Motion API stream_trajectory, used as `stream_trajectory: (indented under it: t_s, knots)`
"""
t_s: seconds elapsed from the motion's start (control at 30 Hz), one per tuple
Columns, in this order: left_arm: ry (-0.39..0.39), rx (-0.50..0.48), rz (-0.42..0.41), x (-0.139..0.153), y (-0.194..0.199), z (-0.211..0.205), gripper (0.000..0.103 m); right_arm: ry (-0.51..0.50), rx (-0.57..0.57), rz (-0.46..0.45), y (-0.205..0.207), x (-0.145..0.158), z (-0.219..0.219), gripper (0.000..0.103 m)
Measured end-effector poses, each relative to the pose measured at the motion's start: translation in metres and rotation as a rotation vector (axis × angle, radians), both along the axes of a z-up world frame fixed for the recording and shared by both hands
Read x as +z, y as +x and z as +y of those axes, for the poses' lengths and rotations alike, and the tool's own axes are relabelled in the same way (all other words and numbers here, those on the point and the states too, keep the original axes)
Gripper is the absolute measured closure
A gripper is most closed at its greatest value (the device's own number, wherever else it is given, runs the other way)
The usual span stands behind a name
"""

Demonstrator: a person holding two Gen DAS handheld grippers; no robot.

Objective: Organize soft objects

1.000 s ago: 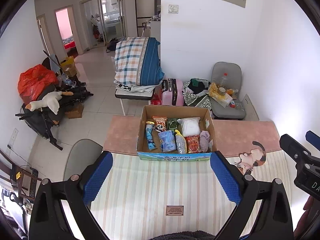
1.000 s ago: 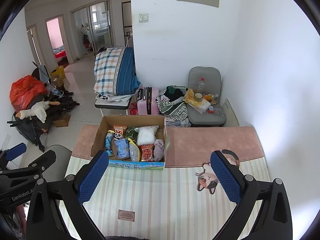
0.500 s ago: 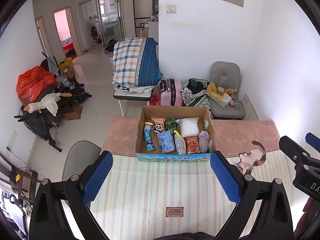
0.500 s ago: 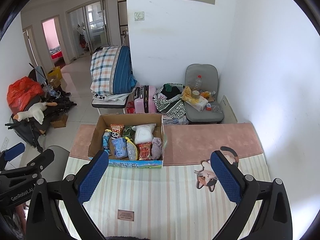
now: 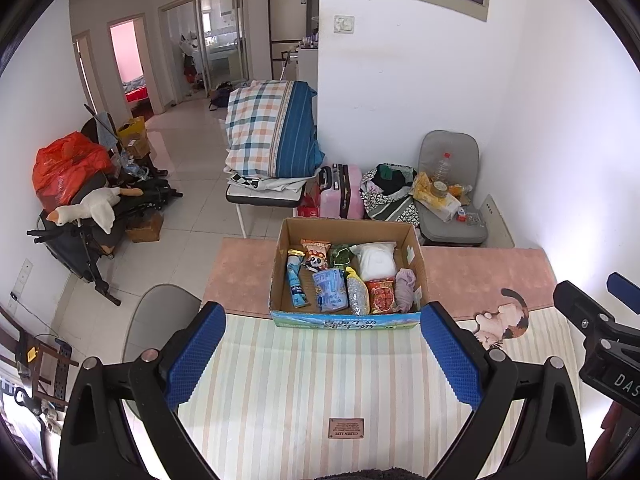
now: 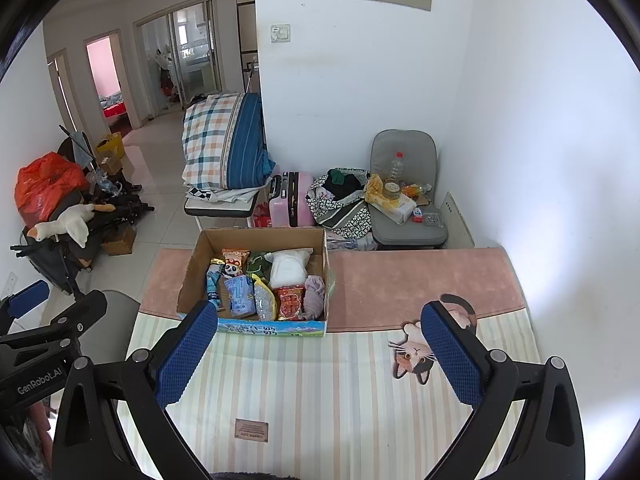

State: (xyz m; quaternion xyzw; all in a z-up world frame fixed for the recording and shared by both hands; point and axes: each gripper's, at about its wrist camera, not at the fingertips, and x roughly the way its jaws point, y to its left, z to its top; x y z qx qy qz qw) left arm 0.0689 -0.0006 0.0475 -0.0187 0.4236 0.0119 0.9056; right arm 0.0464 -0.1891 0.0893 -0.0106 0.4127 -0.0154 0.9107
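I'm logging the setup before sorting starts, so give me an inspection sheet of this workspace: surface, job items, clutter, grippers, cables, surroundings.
Surface: striped mat with a pink band at the far edge, a cat picture on it and a small brown label on the near part.
Job's things: open cardboard box at the mat's far edge, holding snack packets, a white bag and a mauve cloth.
Clutter: nothing loose seen on the mat outside the box.
Grippers: left gripper open and empty; right gripper open and empty; both short of the box.
Cables: power strip on the floor at left.
Surroundings: plaid bedding, pink suitcase, grey chair, goose plush.
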Motion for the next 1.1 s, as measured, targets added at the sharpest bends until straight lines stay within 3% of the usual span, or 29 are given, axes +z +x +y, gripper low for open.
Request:
stream_trajectory:
  t_s: [1.1]
  knots:
    - [0.012, 0.012, -0.014, 0.0041, -0.0019, 0.0048, 0.003, -0.007, 0.011, -0.002, -0.0030, 0.0059, 0.0047, 0.000]
